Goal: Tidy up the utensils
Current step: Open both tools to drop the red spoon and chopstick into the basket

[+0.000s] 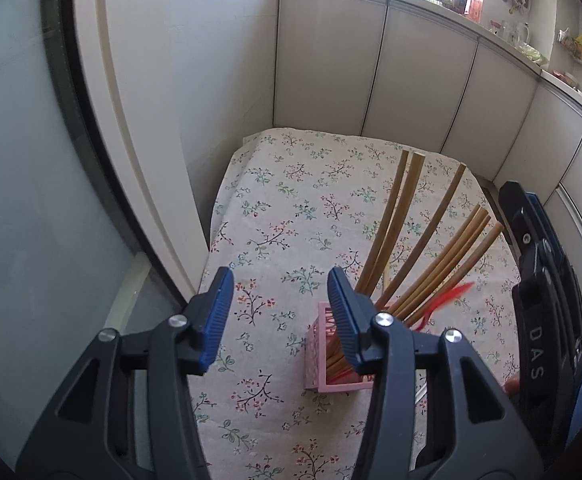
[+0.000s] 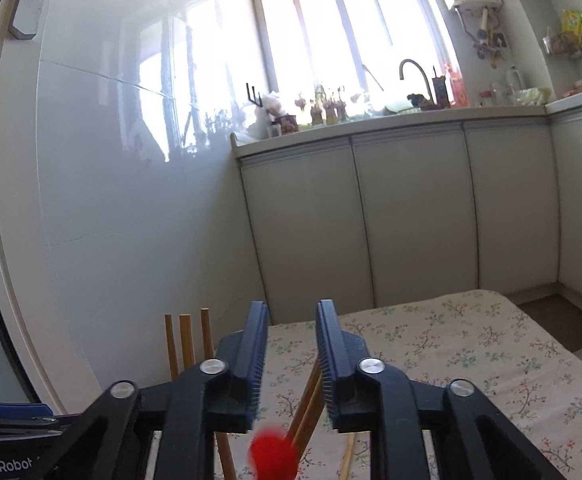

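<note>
On floral tablecloth (image 1: 291, 208), pink holder (image 1: 327, 354) stands upright, wooden chopsticks (image 1: 443, 240) fanned out of it, leaning away. Left gripper (image 1: 281, 316) just beside holder, jaws spread, nothing between; its right finger overlaps holder's top. Right gripper (image 2: 291, 354) above holder, jaws parted, gripping nothing; blurred red object (image 2: 273, 454) just below them, chopstick tops (image 2: 187, 340) to its left.

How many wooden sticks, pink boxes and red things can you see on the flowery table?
Wooden chopsticks showing ends above the box: 7
Pink box: 1
Red blurred thing: 1
Total: 9
</note>
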